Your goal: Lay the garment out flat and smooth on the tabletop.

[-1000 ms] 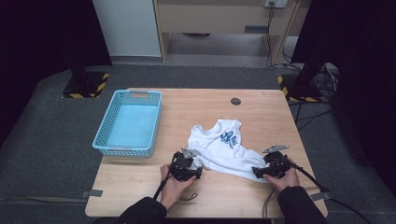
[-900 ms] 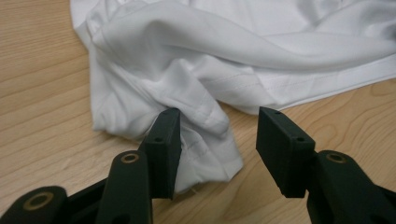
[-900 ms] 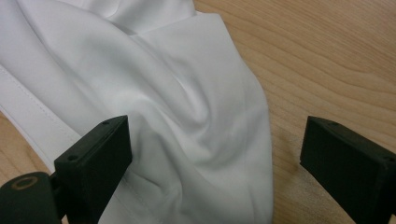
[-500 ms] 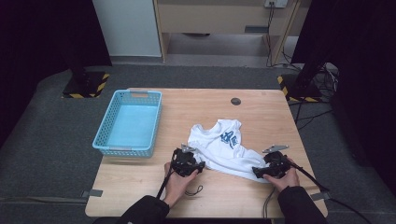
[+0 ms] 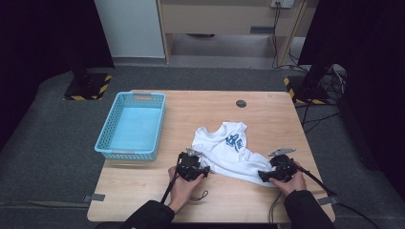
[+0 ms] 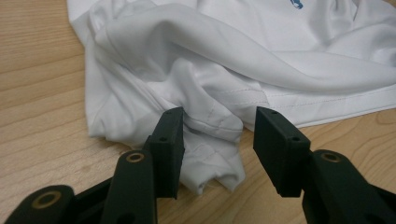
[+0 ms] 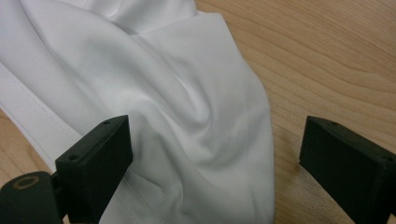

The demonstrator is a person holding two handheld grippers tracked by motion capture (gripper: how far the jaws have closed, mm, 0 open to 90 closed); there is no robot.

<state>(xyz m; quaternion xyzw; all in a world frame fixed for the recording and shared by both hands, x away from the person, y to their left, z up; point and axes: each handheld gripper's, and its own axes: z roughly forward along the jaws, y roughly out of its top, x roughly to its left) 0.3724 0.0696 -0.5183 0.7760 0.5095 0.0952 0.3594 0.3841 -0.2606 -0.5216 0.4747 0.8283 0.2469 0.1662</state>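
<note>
From above, a white shirt (image 5: 233,151) lies rumpled on the wooden tabletop (image 5: 200,117), stretched between the left claw (image 5: 206,170) at its near left corner and the right claw (image 5: 261,175) at its near right edge. That view also takes in a light blue basket (image 5: 132,125) well off to the far left of the left claw and a small dark disc (image 5: 241,103) set in the tabletop beyond the shirt.

The left gripper view brings out a bunched, stitched hem of the shirt (image 6: 205,93) lying between the left claw's (image 6: 218,135) jaws. The jaws have just been closing, and they stand partly apart, one against the cloth, the other clear of it.

The right gripper view shows a smooth fold of the shirt (image 7: 177,116) between the right claw's (image 7: 217,144) jaws, which gape wide, with bare wood beside the far jaw.

Blue print sits on the shirt's chest, too small to read from above, and just a blue scrap at the top edge of the left gripper view.
</note>
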